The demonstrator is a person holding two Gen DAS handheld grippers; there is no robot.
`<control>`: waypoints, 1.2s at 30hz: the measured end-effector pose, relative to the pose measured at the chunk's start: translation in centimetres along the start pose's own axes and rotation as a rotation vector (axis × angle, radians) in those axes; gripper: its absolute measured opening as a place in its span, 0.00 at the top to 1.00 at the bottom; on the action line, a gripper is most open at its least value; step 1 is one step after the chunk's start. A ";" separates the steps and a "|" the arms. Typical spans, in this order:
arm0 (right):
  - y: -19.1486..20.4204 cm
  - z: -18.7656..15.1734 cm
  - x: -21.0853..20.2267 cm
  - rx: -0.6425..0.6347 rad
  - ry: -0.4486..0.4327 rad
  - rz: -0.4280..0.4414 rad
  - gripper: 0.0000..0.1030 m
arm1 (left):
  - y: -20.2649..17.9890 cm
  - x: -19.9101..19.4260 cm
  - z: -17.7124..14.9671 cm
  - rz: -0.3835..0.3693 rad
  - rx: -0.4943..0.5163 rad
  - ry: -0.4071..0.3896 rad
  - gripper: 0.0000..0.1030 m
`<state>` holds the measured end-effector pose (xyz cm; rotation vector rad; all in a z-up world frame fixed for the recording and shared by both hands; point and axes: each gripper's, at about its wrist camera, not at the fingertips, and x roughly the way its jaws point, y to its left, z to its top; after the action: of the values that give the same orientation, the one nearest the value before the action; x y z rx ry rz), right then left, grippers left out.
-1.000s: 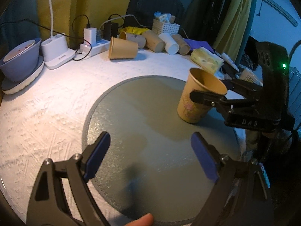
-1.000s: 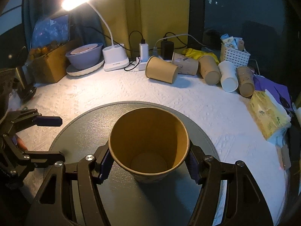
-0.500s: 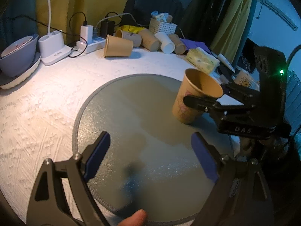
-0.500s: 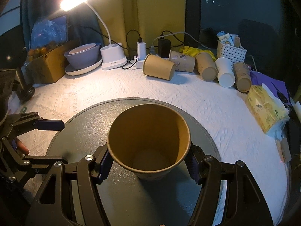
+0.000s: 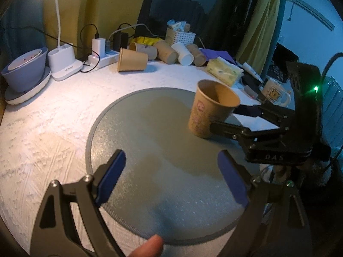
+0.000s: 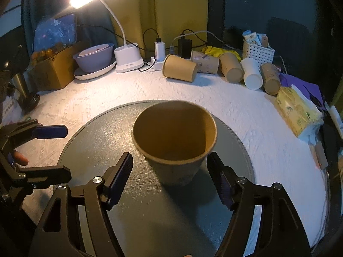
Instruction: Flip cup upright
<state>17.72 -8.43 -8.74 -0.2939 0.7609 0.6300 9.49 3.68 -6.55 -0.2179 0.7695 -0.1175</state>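
Note:
A brown paper cup [image 6: 174, 141] stands upright, mouth up, on the round grey mat [image 6: 137, 209]. It also shows in the left wrist view [image 5: 211, 112] on the mat's right side [image 5: 150, 141]. My right gripper [image 6: 171, 180] is open, its fingers spread on either side of the cup's lower half with a gap on each side. In the left wrist view the right gripper [image 5: 223, 117] reaches in from the right. My left gripper [image 5: 171, 175] is open and empty above the mat's near part, well left of the cup.
Several paper cups [image 6: 180, 68] lie on their sides along the back of the white cloth. A lit desk lamp [image 6: 128, 61], a power strip, a grey bowl [image 6: 94, 56], a white basket [image 6: 258, 51] and a tissue pack [image 6: 297, 112] stand around the edges.
My right gripper has opened and let go of the cup, which now stands on the mat by itself. The left gripper has drawn back a little and stays open.

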 end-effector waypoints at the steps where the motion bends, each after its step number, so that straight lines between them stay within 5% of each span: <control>1: 0.1 -0.2 -0.3 0.004 0.001 -0.002 0.28 | -0.2 -0.2 -0.1 0.000 0.004 -0.004 0.14; 20: 1.8 -4.2 -7.2 0.045 -0.071 -0.046 0.28 | -3.7 -5.8 -1.9 0.013 0.045 -0.122 0.14; 36: 4.0 -3.8 -14.5 0.097 -0.189 -0.048 0.28 | -5.8 -11.8 -1.5 0.026 0.055 -0.269 0.14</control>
<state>5.09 -13.25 -1.09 -0.1607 0.5987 0.5649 -0.11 0.03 1.79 -0.1676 0.5003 -0.0821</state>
